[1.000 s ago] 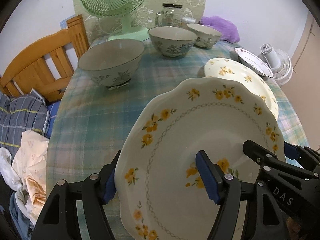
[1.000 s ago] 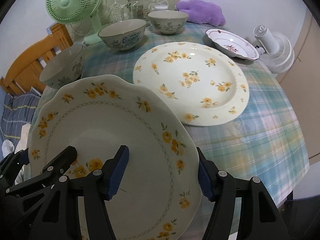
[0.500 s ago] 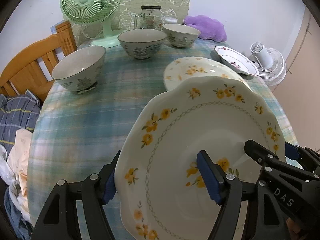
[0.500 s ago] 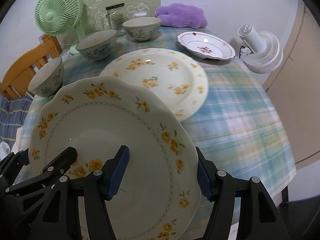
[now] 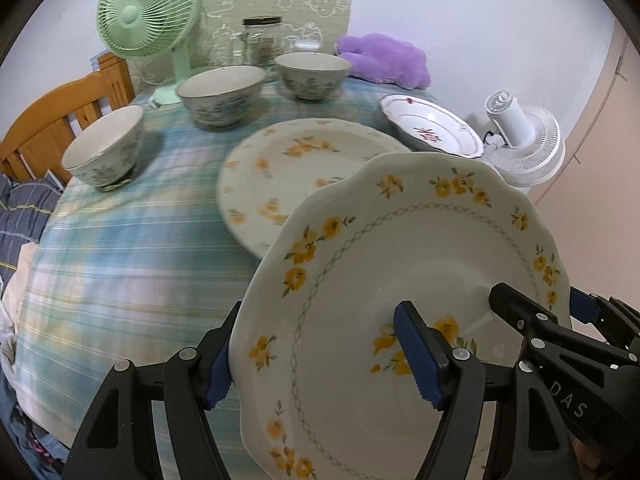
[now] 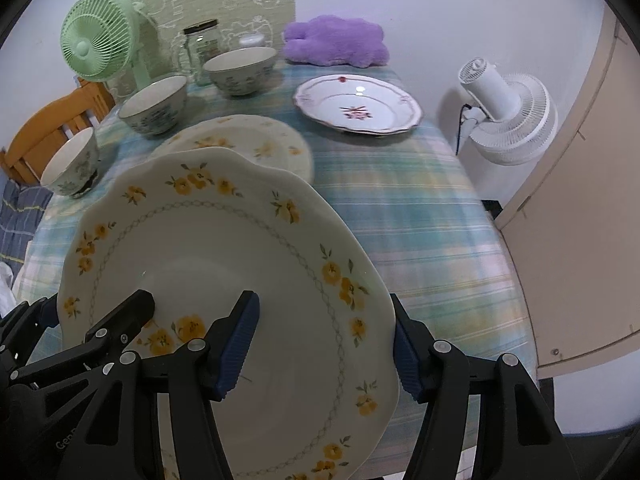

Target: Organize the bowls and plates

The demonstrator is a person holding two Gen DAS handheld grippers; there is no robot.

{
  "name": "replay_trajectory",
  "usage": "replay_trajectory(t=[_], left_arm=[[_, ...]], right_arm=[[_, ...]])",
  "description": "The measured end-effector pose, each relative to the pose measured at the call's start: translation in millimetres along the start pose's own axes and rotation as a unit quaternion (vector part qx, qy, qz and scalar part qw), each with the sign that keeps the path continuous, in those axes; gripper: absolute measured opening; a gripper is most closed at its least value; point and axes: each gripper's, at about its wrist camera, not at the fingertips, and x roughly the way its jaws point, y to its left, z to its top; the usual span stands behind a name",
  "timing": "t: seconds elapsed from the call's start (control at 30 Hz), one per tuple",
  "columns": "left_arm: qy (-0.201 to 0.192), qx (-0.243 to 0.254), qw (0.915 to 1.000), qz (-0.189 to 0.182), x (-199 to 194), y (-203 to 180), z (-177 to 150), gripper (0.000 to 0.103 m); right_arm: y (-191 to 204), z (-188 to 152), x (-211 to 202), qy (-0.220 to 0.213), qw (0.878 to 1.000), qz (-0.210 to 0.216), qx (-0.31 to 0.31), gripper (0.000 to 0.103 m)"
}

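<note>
While nothing on the table (image 5: 132, 264) is stacked yet, one scalloped plate (image 5: 400, 280) is held above the near edge of the table by both grippers together. Going from left to right, three bowls are seen apart from each other in a row: the first bowl (image 5: 105, 147) near the wooden chair (image 5: 48, 120), the second bowl (image 5: 221, 94) in front of the green fan (image 5: 148, 20), the third bowl (image 5: 312, 74) by the jar (image 5: 262, 38). Next to them a round flowered plate (image 5: 296, 168) is lying flat on the cloth, and further right a red-trimmed plate (image 6: 358, 104) is placed alone near the far corner. The left gripper (image 5: 320, 352) is closed on the left rim of the scalloped plate, with one pad under the rim and one on the upper face. The right gripper (image 6: 324, 344) is pinching the opposite rim in the same way. The carried plate is seen tilted, overlapping the round flowered plate in both views, so it is judged that it will be put on top of that one. It seems that the task is only at its beginning: no plate is stacked, the red-trimmed plate is still to be collected, and the three bowls are still to be nested.
</note>
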Motion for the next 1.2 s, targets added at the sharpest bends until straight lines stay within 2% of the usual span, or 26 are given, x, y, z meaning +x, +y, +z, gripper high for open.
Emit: replay_trajectory(t=[0.4, 0.6, 0.77, 1.13, 1.2], left_arm=[[-0.007, 0.004, 0.9999, -0.008, 21, -64, 10, 0.075], [0.003, 0.006, 0.9999, -0.014, 40, -87, 17, 0.076], [0.025, -0.006, 0.9996, -0.011, 57, -97, 18, 0.077], [0.068, 0.004, 0.9976, 0.016, 80, -109, 13, 0.079], [0.066, 0.009, 0.9975, 0.024, 81, -110, 13, 0.078]], right_arm=[[-72, 10, 8, -0.009, 1.000, -0.004, 0.006, 0.066], [-102, 14, 20, -0.004, 1.000, -0.009, 0.015, 0.066], [-116, 12, 35, 0.018, 1.000, -0.003, 0.011, 0.064], [-129, 8, 61, 0.055, 0.998, 0.011, 0.017, 0.063], [-129, 8, 65, 0.061, 0.998, 0.014, 0.016, 0.063]])
